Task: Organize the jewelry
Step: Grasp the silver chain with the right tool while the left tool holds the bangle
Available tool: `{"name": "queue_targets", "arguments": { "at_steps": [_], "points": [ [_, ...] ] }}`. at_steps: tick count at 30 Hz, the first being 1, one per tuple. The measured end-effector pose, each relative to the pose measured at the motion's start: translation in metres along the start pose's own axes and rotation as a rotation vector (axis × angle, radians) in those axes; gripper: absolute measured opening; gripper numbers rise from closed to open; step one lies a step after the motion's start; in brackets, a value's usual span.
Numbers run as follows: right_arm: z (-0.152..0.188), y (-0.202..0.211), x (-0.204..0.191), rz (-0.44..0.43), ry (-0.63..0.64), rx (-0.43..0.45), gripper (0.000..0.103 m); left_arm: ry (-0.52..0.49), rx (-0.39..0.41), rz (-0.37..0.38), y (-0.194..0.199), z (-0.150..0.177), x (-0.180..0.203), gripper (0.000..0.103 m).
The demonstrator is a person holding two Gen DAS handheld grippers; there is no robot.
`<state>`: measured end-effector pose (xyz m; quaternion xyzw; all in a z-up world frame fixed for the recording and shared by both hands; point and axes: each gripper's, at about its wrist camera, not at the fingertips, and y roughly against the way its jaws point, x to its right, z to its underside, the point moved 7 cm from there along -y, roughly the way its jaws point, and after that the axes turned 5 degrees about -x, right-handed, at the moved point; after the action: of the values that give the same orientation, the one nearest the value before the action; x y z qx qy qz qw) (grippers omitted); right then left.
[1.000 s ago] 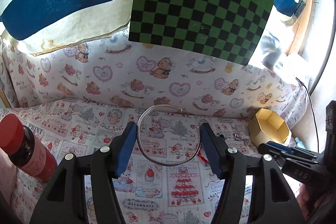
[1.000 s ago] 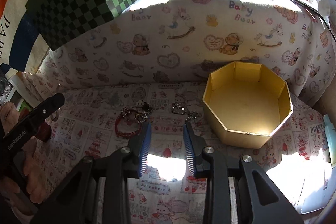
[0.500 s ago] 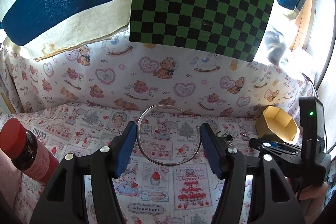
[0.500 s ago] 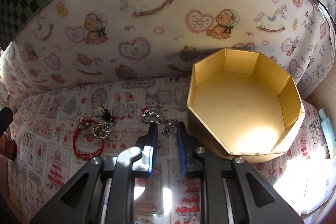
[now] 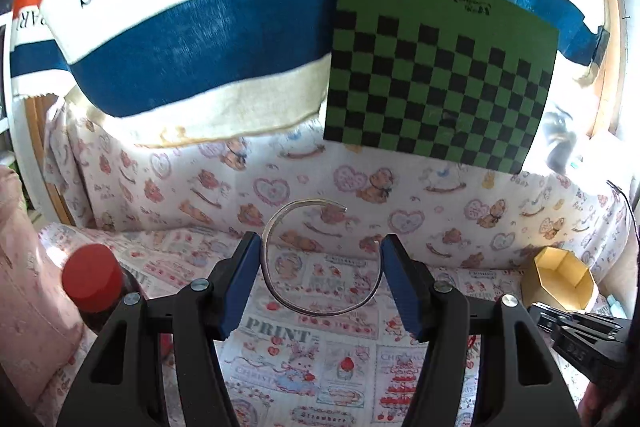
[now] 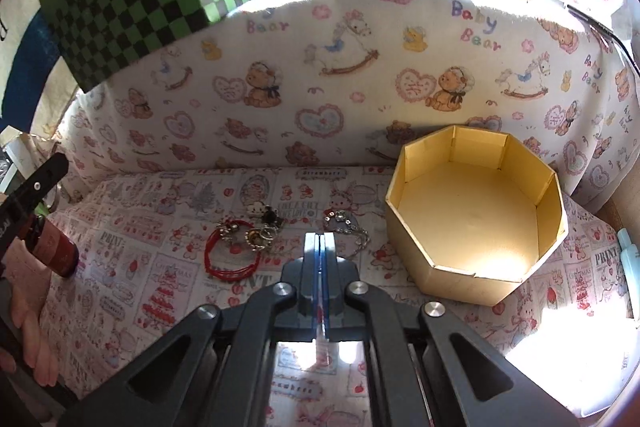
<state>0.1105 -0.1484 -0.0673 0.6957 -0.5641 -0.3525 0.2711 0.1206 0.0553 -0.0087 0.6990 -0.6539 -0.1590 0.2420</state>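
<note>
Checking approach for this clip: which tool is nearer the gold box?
Right. The right tool is just left of the gold box; the left tool is farther left.

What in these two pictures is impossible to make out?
- Right gripper: pads pressed together; whether they pinch the silver chain is hidden by the fingers in the right wrist view.
- Charms beside the red cord bracelet: too small and tangled to identify.
- Bottle: its label is cut off by the left gripper in the left wrist view.
</note>
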Motion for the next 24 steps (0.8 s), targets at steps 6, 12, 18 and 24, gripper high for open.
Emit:
{"name": "queue_targets", "arguments": {
  "at_steps": [6,12,18,24],
  "points": [
    [0.0,0.028,-0.016,-0.047,0.041,0.071,0.001,0.036,0.044,0.045,0.019,-0.01,-0.005,0.06],
    [0.0,0.009,0.004,0.005,0.047,0.002,0.002,0.023,0.019,0.088,0.019,-0.008,0.003,0.06],
    [0.003,-0.021,0.025,0.083,0.049,-0.058,0.028,-0.019,-0.002,0.082,0.012,-0.001,0.013,0.06],
    [-0.001,-0.044,0.021,0.08,0.049,-0.093,0.031,0.003,-0.035,0.082,0.001,0.004,0.009,0.06]
  ]
}}
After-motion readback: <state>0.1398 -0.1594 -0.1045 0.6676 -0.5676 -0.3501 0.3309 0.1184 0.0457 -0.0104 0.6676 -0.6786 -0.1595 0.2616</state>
